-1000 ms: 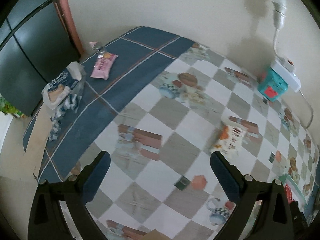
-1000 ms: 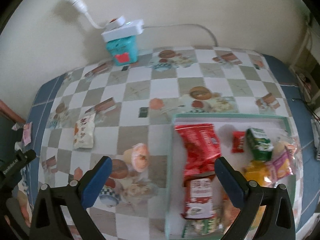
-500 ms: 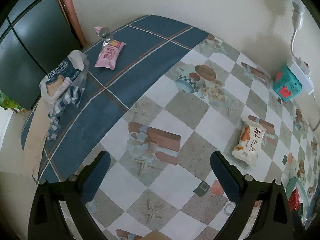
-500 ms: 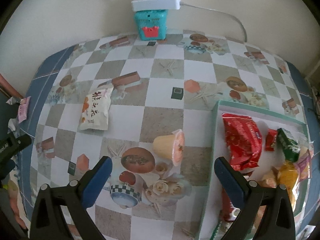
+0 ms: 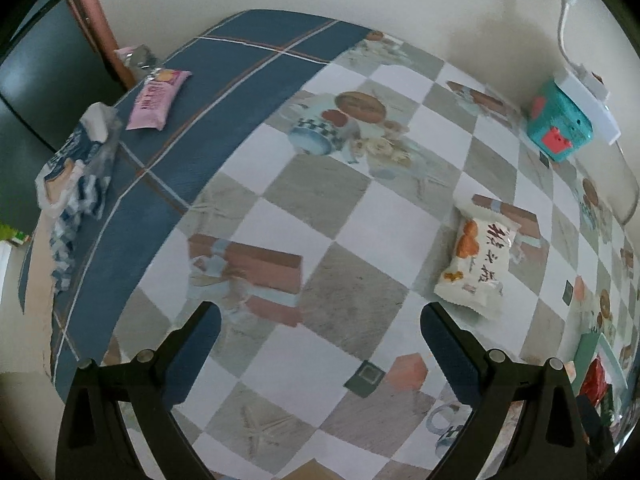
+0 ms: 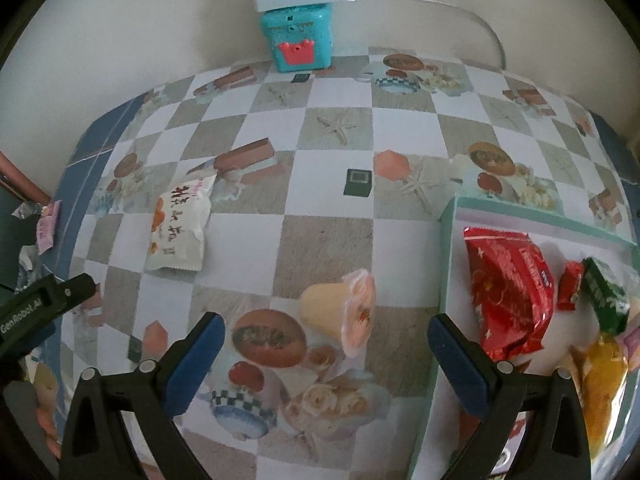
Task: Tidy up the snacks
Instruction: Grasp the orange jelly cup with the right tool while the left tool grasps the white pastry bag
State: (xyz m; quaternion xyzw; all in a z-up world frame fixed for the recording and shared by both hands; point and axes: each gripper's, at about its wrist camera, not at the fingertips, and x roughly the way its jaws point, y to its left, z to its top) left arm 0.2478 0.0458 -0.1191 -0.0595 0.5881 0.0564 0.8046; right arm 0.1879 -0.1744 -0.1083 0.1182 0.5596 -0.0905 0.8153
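Step in hand: collection of loose snacks. Both the left hand-held gripper (image 5: pixel 320 336) and right hand-held gripper (image 6: pixel 326 338) stand wide, empty. The jelly cup (image 6: pixel 342 310) lies on the tabletop (image 6: pixel 320 236) beside the tray (image 6: pixel 448 264); the white snack packet (image 5: pixel 478 266) lies farther off. Next: right descends, closes gently on the cup.

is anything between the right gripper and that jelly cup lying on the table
Nothing visible. The jelly cup lies on its side just ahead of the open right gripper, with only bare tablecloth between; the tray sits to its right.
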